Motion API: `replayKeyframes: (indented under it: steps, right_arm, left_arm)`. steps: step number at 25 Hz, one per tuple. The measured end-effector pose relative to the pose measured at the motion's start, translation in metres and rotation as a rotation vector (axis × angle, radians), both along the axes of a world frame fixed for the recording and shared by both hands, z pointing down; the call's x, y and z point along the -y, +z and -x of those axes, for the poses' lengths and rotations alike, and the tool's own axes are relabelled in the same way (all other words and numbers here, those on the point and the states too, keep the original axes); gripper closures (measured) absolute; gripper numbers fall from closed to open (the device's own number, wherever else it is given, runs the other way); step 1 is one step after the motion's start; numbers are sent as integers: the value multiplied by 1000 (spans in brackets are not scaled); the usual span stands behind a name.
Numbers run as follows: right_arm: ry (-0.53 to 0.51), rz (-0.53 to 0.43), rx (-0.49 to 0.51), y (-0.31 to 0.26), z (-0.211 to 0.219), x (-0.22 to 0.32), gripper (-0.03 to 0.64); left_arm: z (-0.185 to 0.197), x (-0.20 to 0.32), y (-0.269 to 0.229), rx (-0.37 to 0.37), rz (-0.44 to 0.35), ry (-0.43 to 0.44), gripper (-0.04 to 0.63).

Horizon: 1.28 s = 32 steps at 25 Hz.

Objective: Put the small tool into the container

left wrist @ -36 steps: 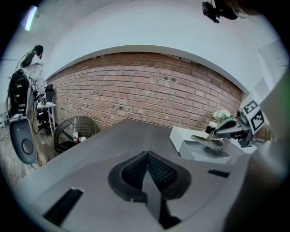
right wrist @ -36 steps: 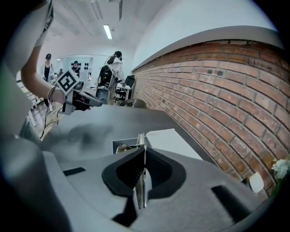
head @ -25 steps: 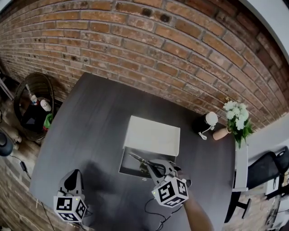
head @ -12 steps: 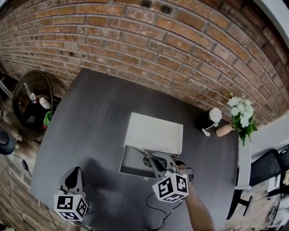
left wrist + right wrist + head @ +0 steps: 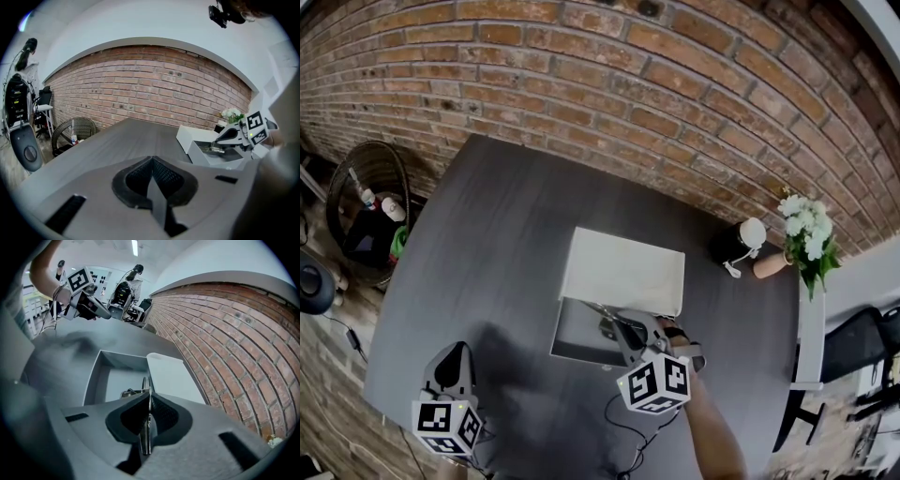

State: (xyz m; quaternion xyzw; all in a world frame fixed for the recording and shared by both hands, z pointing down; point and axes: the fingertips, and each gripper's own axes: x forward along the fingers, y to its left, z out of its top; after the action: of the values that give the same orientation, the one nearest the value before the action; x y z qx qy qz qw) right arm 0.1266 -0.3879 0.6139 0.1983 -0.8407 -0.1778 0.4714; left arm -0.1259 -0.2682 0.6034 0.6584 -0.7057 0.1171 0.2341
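Note:
A small metal tool with dark handles [image 5: 607,315], like scissors, is clamped in my right gripper [image 5: 625,337]. It hangs over the right part of the open grey box [image 5: 574,336]. The box's white lid [image 5: 623,272] stands open at its far side. In the right gripper view the tool's blade [image 5: 146,430] runs between the shut jaws and points down into the box [image 5: 99,367]. My left gripper [image 5: 455,354] sits at the table's near left, shut with nothing in it, well apart from the box.
A brick wall runs behind the dark table [image 5: 487,244]. At the far right stand a black item with a white ball [image 5: 737,244] and a flower pot [image 5: 804,234]. A wicker basket [image 5: 370,211] sits on the floor left. A cable [image 5: 623,439] trails below the right gripper.
My right gripper has moved slightly forward over the box with the tool still in it. The left gripper has stayed where it was.

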Motion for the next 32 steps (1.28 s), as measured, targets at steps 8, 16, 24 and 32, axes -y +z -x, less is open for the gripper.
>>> replayKeyframes:
  steps: [8, 16, 24, 32]
  right_arm:
    - [19, 6, 8, 7, -5, 1, 606]
    - [38, 66, 15, 10, -5, -4, 598]
    - [59, 154, 29, 15, -5, -12, 574]
    - [66, 239, 8, 27, -10, -25, 540]
  left_arm:
    - [-3, 0, 2, -6, 1, 8, 591]
    - [-7, 3, -13, -22, 28, -6, 591]
    - [-8, -5, -9, -21, 22, 0, 591]
    - [-2, -18, -2, -8, 7, 0, 591]
